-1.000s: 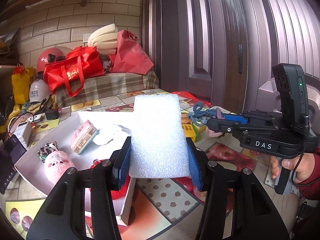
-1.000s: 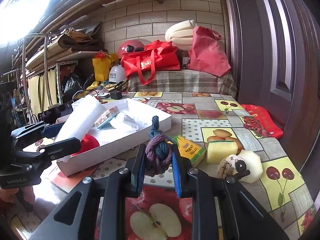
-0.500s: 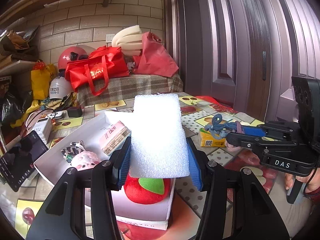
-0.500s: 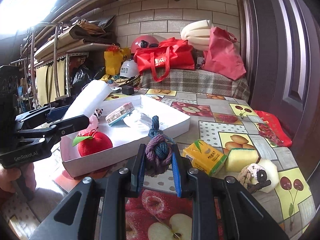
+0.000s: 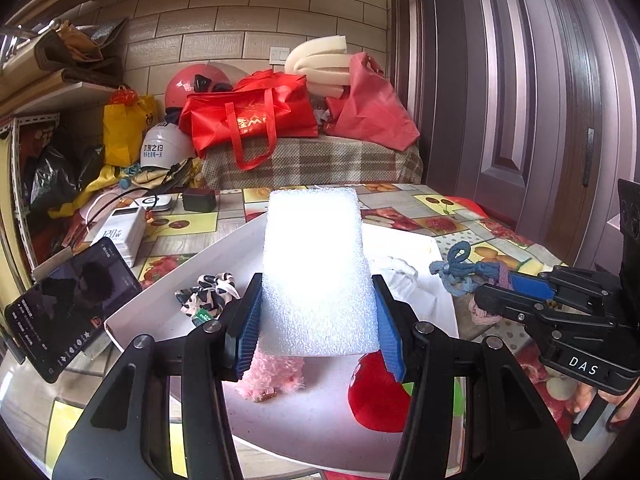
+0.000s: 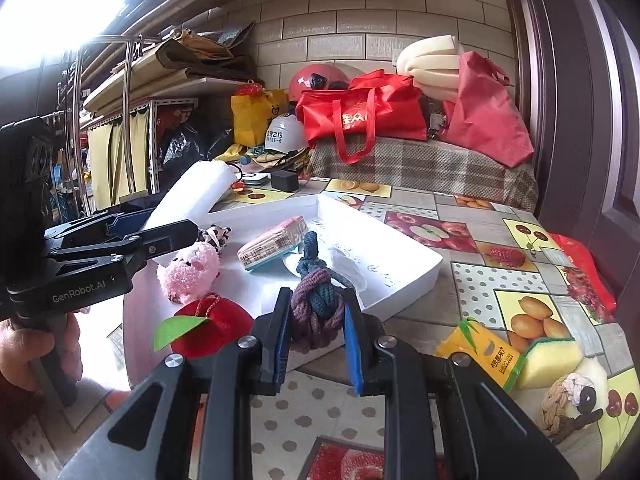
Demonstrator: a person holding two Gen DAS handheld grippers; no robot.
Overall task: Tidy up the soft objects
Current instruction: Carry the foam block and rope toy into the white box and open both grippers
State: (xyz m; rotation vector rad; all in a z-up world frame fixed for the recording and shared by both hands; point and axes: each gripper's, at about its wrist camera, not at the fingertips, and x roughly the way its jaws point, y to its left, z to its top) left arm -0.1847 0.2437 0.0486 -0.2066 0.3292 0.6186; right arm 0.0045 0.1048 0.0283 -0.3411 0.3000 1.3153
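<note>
My left gripper (image 5: 318, 332) is shut on a white foam block (image 5: 316, 272) and holds it above the white tray (image 5: 152, 292). In the right wrist view the same foam block (image 6: 188, 196) sticks up at the left over the tray (image 6: 400, 248). My right gripper (image 6: 314, 330) is shut on a blue and purple knotted rope toy (image 6: 316, 296) at the tray's near edge; the toy also shows in the left wrist view (image 5: 468, 268). In the tray lie a pink plush pig (image 6: 190, 268), a red plush apple (image 6: 208, 326), a cow-print scrunchie (image 5: 208, 294) and a tissue pack (image 6: 272, 242).
On the fruit-print tablecloth right of the tray lie a yellow packet (image 6: 480, 354), a yellow sponge (image 6: 554, 356) and a plush sheep (image 6: 576, 398). A phone (image 5: 68, 310) and a power bank (image 5: 120, 232) sit left of the tray. Red bags (image 6: 360, 116) are piled behind.
The left gripper has swung left and over the tray with the foam block. The right gripper has come closer to the tray with the rope toy. Both stay shut.
</note>
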